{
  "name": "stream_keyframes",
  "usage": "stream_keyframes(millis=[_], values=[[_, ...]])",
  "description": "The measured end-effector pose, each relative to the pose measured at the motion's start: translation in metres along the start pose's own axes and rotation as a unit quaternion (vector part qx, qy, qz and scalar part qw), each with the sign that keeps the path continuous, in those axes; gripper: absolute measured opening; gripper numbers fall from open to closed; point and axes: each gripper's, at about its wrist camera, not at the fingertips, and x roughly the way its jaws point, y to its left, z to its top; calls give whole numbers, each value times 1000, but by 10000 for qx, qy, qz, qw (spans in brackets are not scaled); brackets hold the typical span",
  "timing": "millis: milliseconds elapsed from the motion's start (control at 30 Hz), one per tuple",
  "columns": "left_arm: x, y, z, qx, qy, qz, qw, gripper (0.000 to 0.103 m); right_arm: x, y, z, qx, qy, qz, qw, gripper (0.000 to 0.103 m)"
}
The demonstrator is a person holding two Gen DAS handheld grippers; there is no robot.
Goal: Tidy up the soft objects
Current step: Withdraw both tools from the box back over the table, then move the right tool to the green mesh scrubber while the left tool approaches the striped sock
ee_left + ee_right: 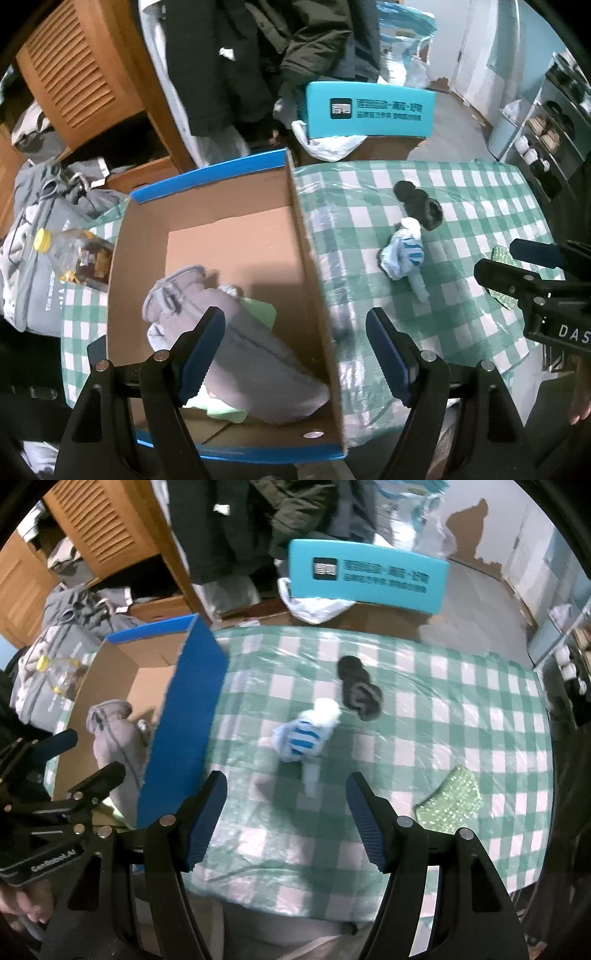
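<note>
Left tongs (295, 354) are hanging wide, gripping nothing, over the cardboard box (314, 280) wall. Right tongs (286, 818) are gaping too, empty, above the bench (461, 709). Blue-striped sock bundle (301, 738) is lying just beyond them, its long axis running near to far, white end pointing away and touching the dark sock (360, 694). Best approach, judging: jaws straddling the bundle's narrow width, pinching mid-body. Grey garment (236, 332) is lying in the box.

cardboard box (221, 236): 1 | socks on table: 2 – striped (301, 738), dark (360, 694) | bottle (70, 254): 1
</note>
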Motion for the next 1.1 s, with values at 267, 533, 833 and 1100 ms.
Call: stream_keyframes(millis=[267, 533, 833, 1100], values=[[7, -25, 5, 155, 110, -90, 9998, 80, 1, -46, -12, 372, 49, -158, 9992, 68], [19, -48, 10, 364, 232, -76, 9990, 80, 5, -82, -24, 564, 128, -369, 9976, 69], [37, -72, 13, 578, 413, -91, 9974, 81, 17, -123, -32, 931, 293, -548, 9937, 69], [49, -92, 16, 766, 540, -178, 9954, 81, 35, -163, -41, 1353, 524, -723, 9868, 69]])
